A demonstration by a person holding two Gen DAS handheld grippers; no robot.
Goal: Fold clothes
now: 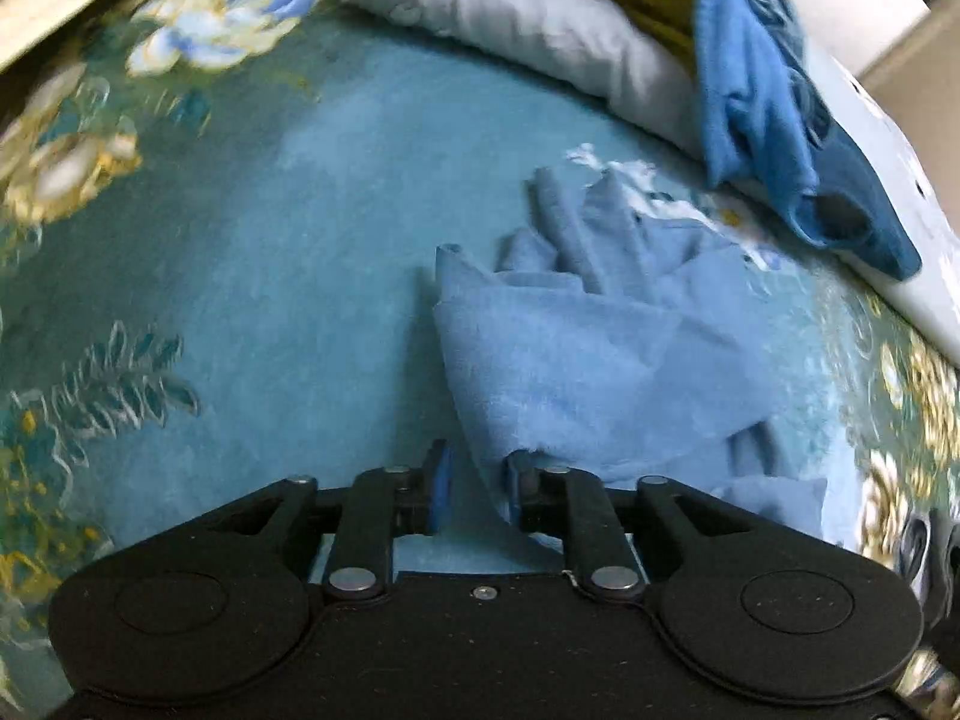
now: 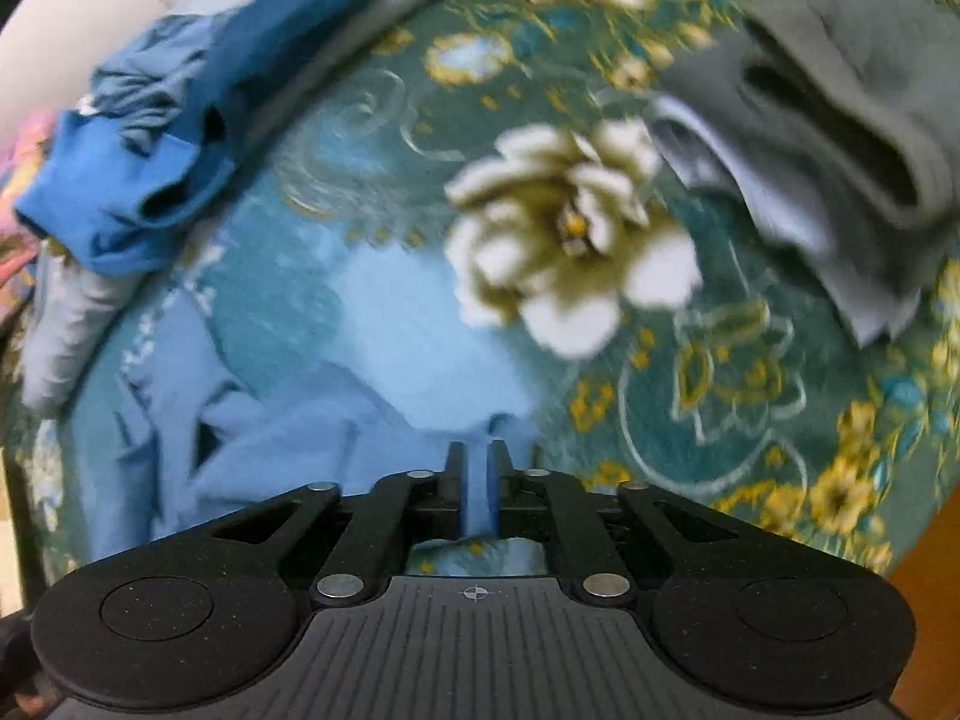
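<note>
Floral teal bedspread under everything; light blue garment rumpled at its middle, part-gathered, not flat; left hand-held gripper narrowly parted, cloth edge at its right finger, grip uncertain; right hand-held gripper pinched on light blue garment edge; beyond garment, bright blue clothes heaped on pillow; grey folded garment lies apart; folding looks midway, heap left.

Soft fuzzy light-blue cloth, plush floral blanket, matt black plastic gripper, shiny metal rivets
</note>
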